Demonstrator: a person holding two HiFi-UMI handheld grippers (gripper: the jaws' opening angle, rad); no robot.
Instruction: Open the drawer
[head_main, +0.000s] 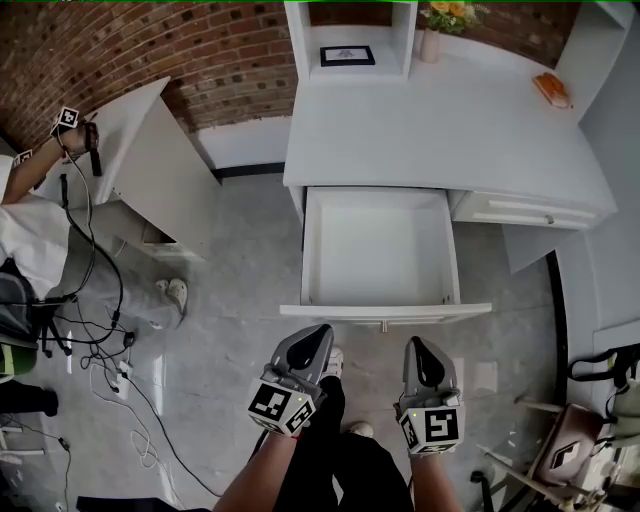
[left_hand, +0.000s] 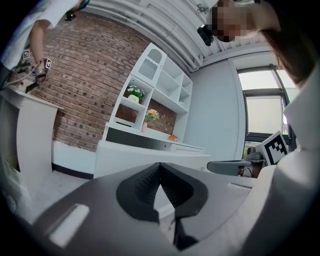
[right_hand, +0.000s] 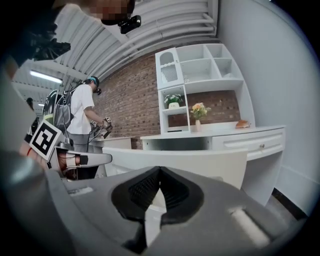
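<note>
The white desk drawer (head_main: 385, 311) stands pulled far out from the desk (head_main: 440, 130), with nothing showing inside it. A small knob (head_main: 384, 325) sits under its front panel. My left gripper (head_main: 318, 333) and my right gripper (head_main: 415, 345) hover side by side just short of that front panel, neither touching it. Both are shut, with nothing between their pads. In the left gripper view the shut left gripper (left_hand: 160, 167) points at the drawer front (left_hand: 130, 160). In the right gripper view the shut right gripper (right_hand: 160, 170) faces the same drawer front (right_hand: 200, 165).
A second, closed drawer (head_main: 530, 212) lies to the right of the open one. On the desk stand a framed picture (head_main: 347, 56), a vase of flowers (head_main: 430, 40) and an orange object (head_main: 552, 90). Another person (head_main: 25, 215) works at a white cabinet (head_main: 150, 160) on the left, with cables (head_main: 110, 340) on the floor.
</note>
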